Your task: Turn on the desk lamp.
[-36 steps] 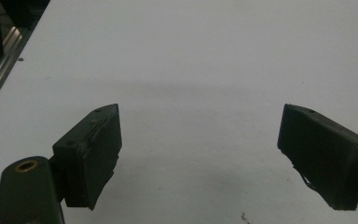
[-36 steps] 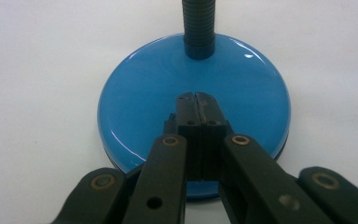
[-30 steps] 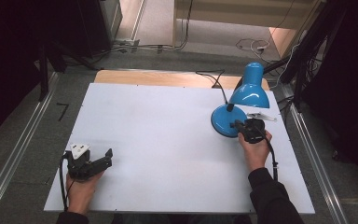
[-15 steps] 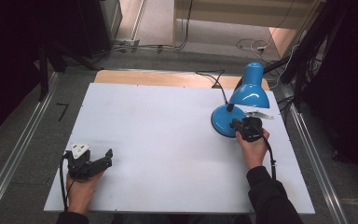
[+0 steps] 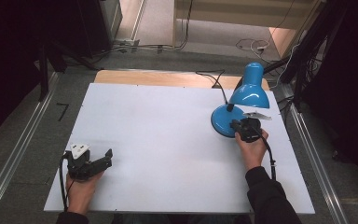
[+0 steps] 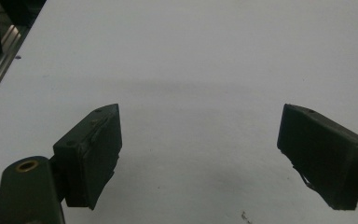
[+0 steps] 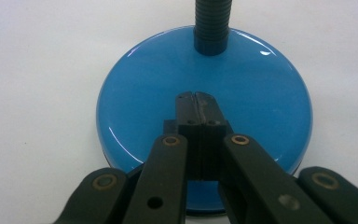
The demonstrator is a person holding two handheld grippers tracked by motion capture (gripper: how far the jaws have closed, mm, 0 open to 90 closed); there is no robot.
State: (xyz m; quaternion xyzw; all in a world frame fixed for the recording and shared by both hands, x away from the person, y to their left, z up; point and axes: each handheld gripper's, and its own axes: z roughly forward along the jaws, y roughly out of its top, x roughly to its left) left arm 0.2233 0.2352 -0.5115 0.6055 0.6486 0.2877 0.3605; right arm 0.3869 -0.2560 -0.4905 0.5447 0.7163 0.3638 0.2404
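Note:
A blue desk lamp stands at the table's right, with its round base [image 5: 220, 119] on the white top and its shade [image 5: 249, 91] tilted behind. My right gripper [image 5: 236, 125] is shut, and its joined tips [image 7: 196, 100] sit over the middle of the glossy base [image 7: 135, 107], just short of the black flexible neck [image 7: 210, 23]. A small black part shows beside the jaws on the base; I cannot tell what it is. My left gripper [image 5: 107, 157] rests near the front left, open [image 6: 200, 158], with bare table between its pads.
The white table [image 5: 158, 121] has a wooden strip along its far edge. The lamp's black cord [image 5: 214, 79] runs off the back. Metal rails [image 5: 23, 144] flank both sides, with cables on the floor behind.
My right gripper has edged slightly left, farther over the lamp base. The left gripper has stayed put.

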